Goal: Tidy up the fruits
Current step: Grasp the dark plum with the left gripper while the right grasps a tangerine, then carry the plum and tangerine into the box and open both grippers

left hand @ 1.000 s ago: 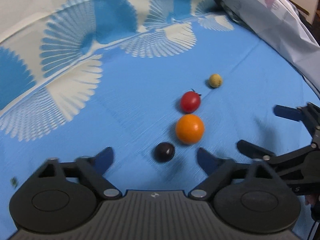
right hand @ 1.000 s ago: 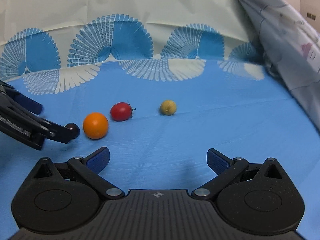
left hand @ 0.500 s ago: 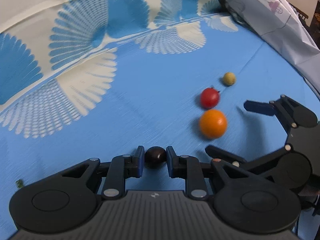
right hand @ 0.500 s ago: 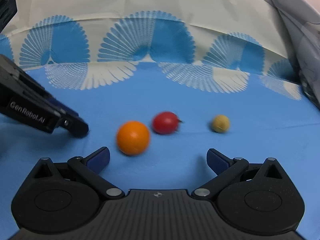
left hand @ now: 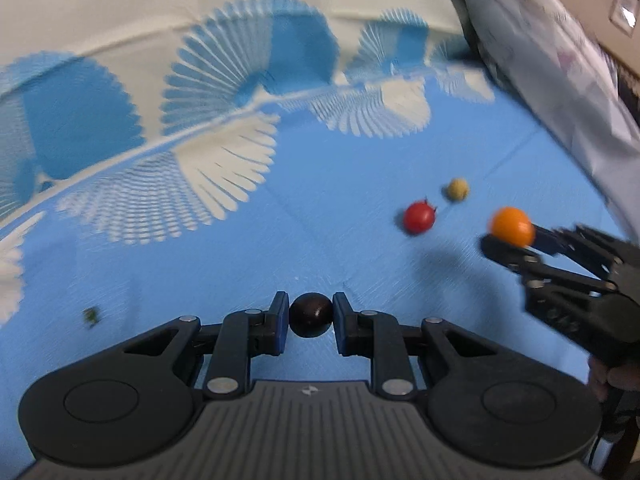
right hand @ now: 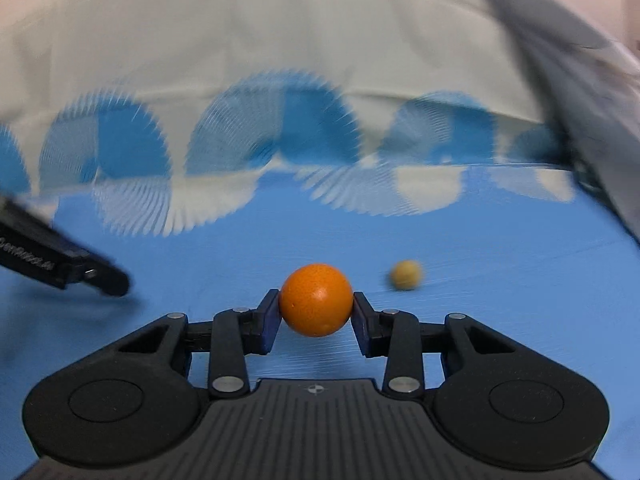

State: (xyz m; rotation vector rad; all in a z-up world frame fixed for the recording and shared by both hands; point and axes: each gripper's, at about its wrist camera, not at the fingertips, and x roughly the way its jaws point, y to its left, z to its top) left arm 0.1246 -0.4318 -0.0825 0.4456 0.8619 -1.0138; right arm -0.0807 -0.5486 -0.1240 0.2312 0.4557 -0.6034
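blue cloth with white fan pattern (left hand: pixel 248 240) covering the table | right gripper (right hand: pixel 316 316) fingers closing, pressed on round orange fruit (right hand: pixel 316 305) | left gripper (left hand: pixel 308 320) fingers clamped on small dark round fruit (left hand: pixel 310 314) | red tomato (left hand: pixel 418 218), small yellow-tan fruit (left hand: pixel 457 189) lying on cloth, near each other

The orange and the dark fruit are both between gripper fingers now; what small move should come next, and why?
Probably lift both a little higher. The right gripper is closing on the orange, the left gripper is shut on the dark fruit, and the tomato lies close by on the blue cloth.
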